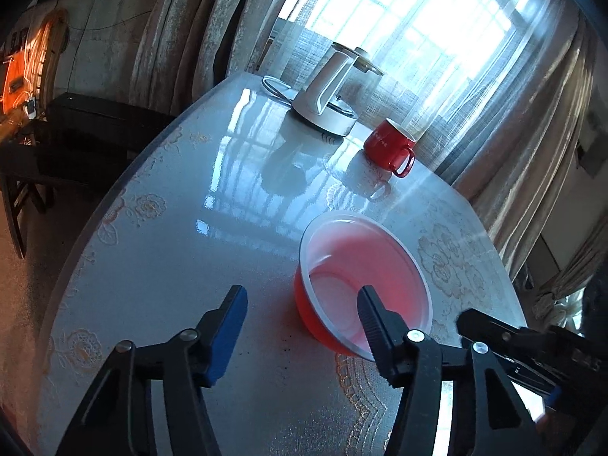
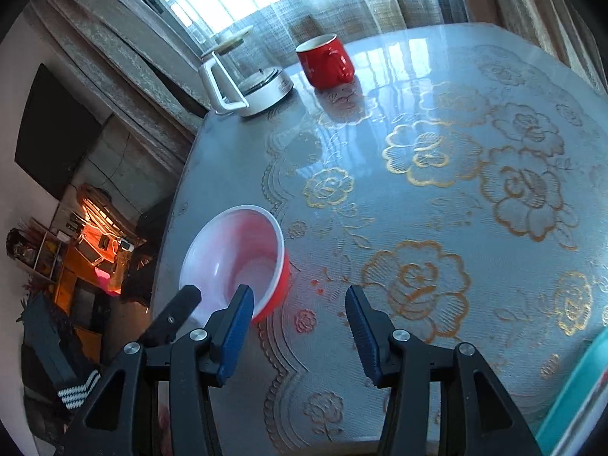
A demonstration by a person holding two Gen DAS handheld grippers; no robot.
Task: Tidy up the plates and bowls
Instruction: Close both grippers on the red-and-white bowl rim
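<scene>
**Backlit by the window, glare across the table**

Daylight pours through the window [image 1: 410,19] and its sheer curtains, blown out to near white in both views. The glossy table [image 1: 171,247] mirrors the panes as bright streaks; the red mug [image 2: 323,62] casts a soft reflection beneath itself. Room corners fall dim, apart from an orange-lit patch at far left. Fisheye bending curves the edges, with black vignetting. Focus is fairly sharp, slightly soft towards the rim

Red bowl [image 1: 364,285] [image 2: 235,262], white inside, upright, empty, near table edge.
</scene>
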